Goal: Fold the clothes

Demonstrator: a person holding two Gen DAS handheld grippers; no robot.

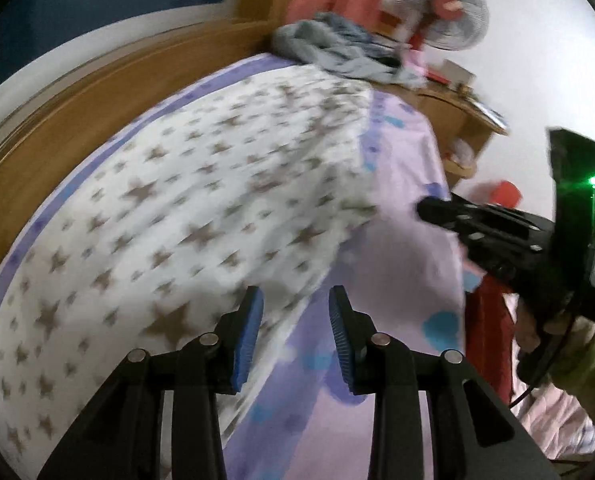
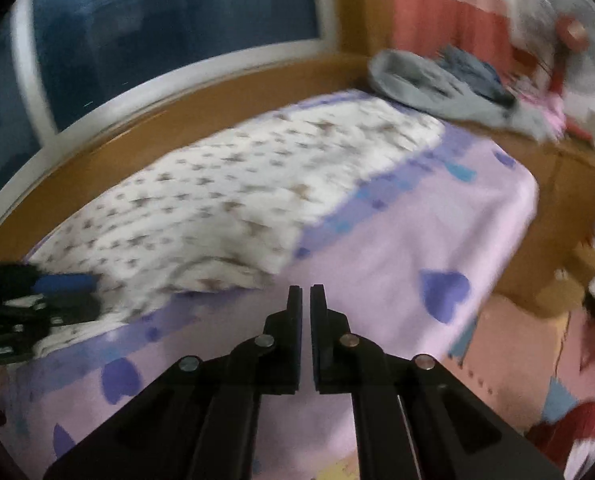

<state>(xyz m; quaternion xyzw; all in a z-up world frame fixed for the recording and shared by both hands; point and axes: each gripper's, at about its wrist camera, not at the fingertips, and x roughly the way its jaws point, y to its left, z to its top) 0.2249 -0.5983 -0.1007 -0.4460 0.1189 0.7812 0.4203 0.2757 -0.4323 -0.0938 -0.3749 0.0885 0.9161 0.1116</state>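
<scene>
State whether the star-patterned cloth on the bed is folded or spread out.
Spread out. The star cloth lies mostly flat across the bed, rumpled at its near edge; no neat fold shows.

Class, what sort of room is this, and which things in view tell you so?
Most likely a bedroom: a bed with a heart-print sheet and star-print cover, a clothes pile at its far end, and a fan.

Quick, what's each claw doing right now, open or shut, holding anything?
Left claw: open, holding nothing, over the star-print cloth.
Right claw: shut, nothing visible between its fingers, above the pink bedsheet.
</scene>
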